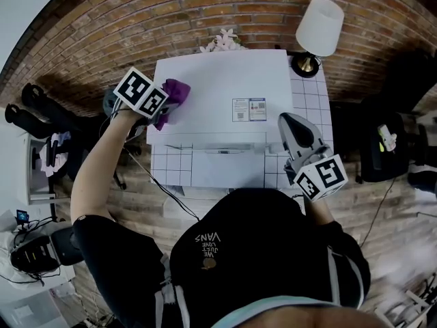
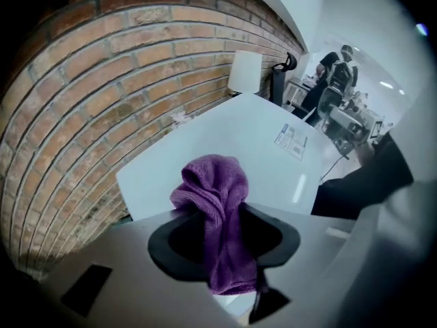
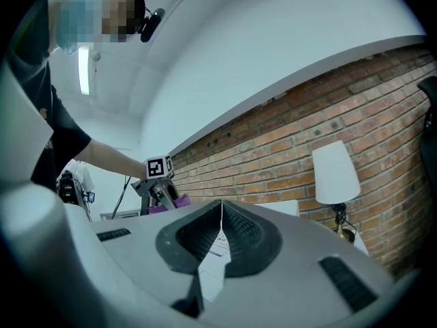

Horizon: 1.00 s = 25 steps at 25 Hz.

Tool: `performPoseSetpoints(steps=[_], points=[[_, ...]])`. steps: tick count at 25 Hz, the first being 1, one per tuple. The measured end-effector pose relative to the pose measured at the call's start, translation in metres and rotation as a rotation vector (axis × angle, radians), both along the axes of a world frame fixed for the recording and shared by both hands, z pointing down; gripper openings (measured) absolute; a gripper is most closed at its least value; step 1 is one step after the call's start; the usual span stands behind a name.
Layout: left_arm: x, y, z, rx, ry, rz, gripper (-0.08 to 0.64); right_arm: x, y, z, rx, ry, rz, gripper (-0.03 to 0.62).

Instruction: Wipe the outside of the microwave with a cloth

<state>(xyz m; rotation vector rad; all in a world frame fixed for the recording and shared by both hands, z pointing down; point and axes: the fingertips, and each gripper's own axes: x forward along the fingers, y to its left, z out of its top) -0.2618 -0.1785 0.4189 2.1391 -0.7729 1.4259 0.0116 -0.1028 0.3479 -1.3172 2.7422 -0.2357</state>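
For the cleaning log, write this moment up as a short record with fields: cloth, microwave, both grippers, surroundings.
cloth: purple cloth, bunched, at the top's left rear edge
microwave: white microwave, label on its top
left gripper: left gripper shut on the purple cloth
right gripper: right gripper, jaws together, empty, near the microwave's front right corner
surroundings: lamp with a white shade at right rear; brick wall behind

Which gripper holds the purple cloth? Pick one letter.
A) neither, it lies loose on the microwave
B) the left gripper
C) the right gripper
B: the left gripper has its jaws shut on the purple cloth, held at the top left corner of the microwave, while the right gripper has its jaws together with nothing between them.
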Motion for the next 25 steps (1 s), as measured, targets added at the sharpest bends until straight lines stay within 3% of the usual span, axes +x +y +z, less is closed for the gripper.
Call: performPoseSetpoints(steps=[10, 15, 20, 25], points=[[0.186, 0.024, -0.017, 0.012, 0.095, 0.367, 0.141, 0.067, -0.001, 0.003, -0.013, 0.012, 0.058, 0.003], [0.261, 0.057, -0.016, 0.003, 0.091, 0.560, 0.141, 0.095, -0.002, 0.007, -0.024, 0.014, 0.063, 0.005], [0.303, 0.079, -0.011, -0.030, 0.072, 0.652, 0.141, 0.112, -0.004, 0.008, -0.028, 0.013, 0.051, 0.003], [0.309, 0.087, -0.002, -0.032, 0.028, 0.677, 0.141, 0.119, -0.002, 0.008, -0.029, 0.012, 0.042, 0.005]])
